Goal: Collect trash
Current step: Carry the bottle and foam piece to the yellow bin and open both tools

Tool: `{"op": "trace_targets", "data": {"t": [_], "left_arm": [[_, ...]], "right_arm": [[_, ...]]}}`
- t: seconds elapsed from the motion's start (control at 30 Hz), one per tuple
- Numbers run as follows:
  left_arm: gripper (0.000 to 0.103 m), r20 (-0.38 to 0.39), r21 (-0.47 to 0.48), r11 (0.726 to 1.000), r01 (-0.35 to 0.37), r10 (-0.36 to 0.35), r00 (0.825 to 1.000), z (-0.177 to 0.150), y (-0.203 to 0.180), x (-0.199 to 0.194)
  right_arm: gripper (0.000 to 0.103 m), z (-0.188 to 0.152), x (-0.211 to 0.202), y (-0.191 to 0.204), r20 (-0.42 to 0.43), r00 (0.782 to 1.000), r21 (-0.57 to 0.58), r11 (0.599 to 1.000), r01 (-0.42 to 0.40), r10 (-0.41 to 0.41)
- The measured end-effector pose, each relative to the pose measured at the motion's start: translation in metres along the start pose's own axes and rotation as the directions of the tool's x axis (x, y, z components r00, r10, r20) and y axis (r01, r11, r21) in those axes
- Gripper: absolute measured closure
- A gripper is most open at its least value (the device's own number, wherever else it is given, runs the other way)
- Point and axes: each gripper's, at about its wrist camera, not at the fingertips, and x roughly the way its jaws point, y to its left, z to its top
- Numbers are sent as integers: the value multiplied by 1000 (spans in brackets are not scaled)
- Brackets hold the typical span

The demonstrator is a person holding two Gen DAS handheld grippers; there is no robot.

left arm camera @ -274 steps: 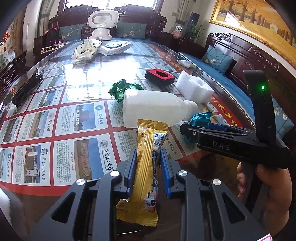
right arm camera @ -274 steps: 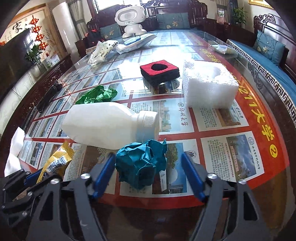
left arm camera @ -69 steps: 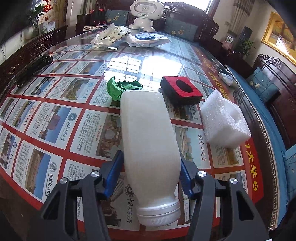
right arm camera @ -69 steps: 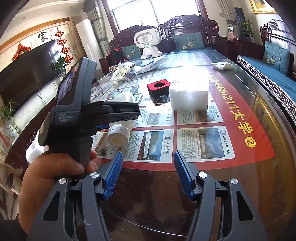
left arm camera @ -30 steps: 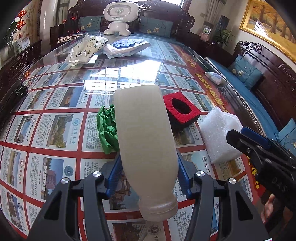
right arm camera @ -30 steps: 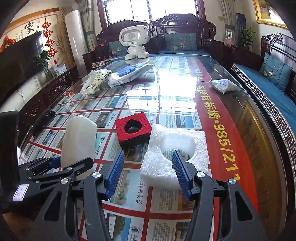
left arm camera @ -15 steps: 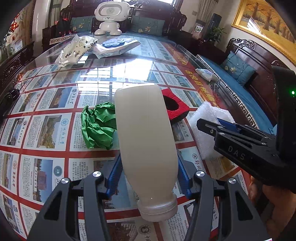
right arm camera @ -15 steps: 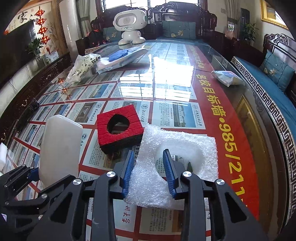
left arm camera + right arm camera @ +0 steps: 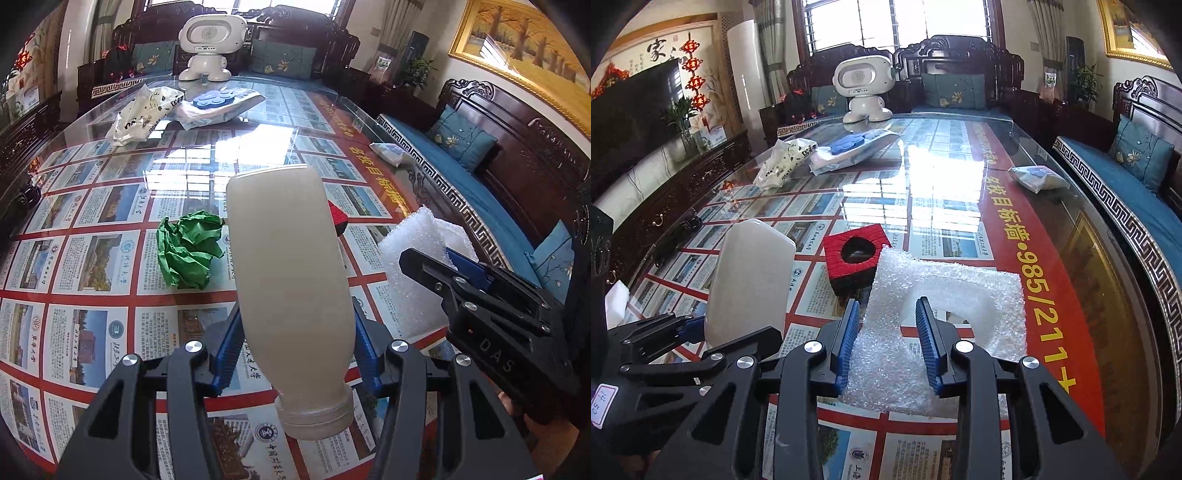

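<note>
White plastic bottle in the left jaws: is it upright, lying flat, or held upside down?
Upside down, slightly tilted. The bottle hangs clamped in the left gripper, cap end lowest and flat base uppermost, clear of the table.

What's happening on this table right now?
A person is clearing trash with a gripper in each hand. The left gripper is shut on a white plastic bottle, held off the table with its cap toward the camera. The right gripper has just closed its jaws on a white foam block. A crumpled green paper and a red-topped foam block remain on the table.
</note>
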Motion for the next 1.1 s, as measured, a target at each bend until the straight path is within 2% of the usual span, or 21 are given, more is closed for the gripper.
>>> {"op": "trace_targets", "data": {"t": [0.3,0.5,0.87,1.1], "left_arm": [[49,34,41,999,34,-35,999,-26,-18,-48],[49,9,69,994,83,-84,996,-66,-31,-82],[49,-60,155,971,180,-173,983,-150,-65,-149],[49,-71,210,959,190,-179,981,-202,-79,-179]], "right_arm": [[71,-19,-71,16,77,997,-19,1000,-24,26],[72,-45,-118,30,94,995,-47,999,-25,30],[71,-134,-212,52,97,992,-76,994,-75,82],[71,-192,-263,56,98,993,-61,996,-63,68]]}}
